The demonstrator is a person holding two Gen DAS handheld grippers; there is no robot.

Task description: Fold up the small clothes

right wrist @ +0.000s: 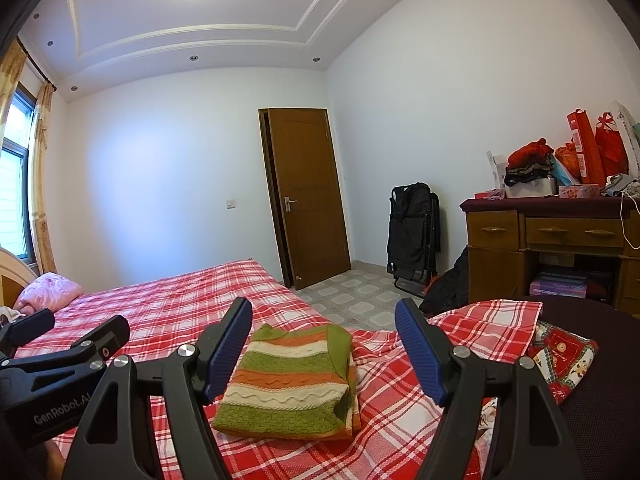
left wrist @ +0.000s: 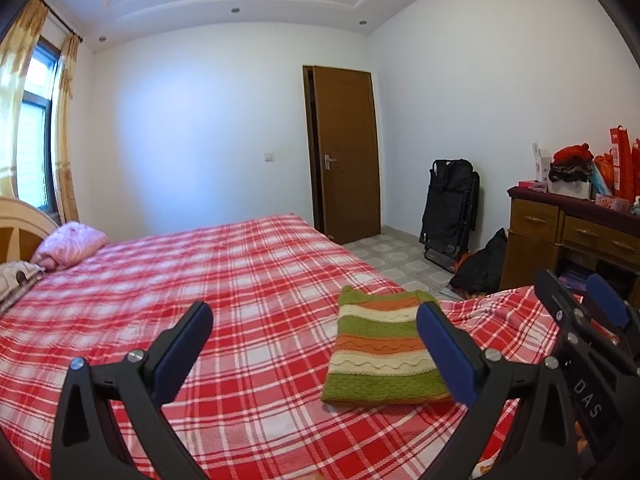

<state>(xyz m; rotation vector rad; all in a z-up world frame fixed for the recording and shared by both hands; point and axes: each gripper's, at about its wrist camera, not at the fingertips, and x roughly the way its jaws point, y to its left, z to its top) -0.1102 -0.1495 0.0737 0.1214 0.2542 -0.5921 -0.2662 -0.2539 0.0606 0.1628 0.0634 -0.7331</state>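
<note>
Folded striped sweater, green, cream and orange bands, lying flat on the red plaid bedspread near the foot corner of the bed; seen at 4 o'clock of centre in the left wrist view, just below centre in the right wrist view. Touched by neither tool.

Left gripper hovering over the bedspread, jaws spread wide, nothing between the blue pads; sweater lying beyond and partly behind the right-hand finger. Same gripper visible at 9 o'clock in the right wrist view, pointing away over the bed.

Right gripper likewise held wide apart, empty, sweater framed in the gap but beyond the fingertips, not pinched. Seen from the left wrist camera at 3 o'clock, beside the left one.

At 4 o'clock in the right wrist view, a patterned red cloth resting on a dark round surface, just beside the turned-back bedspread corner.

Farther off, at 9 o'clock, a pink pillow by the headboard. At 3 o'clock, a wooden desk piled with red bags and clothes, a folded black chair near it against the wall. Brown door ajar at centre. Curtained window at 10 o'clock.
</note>
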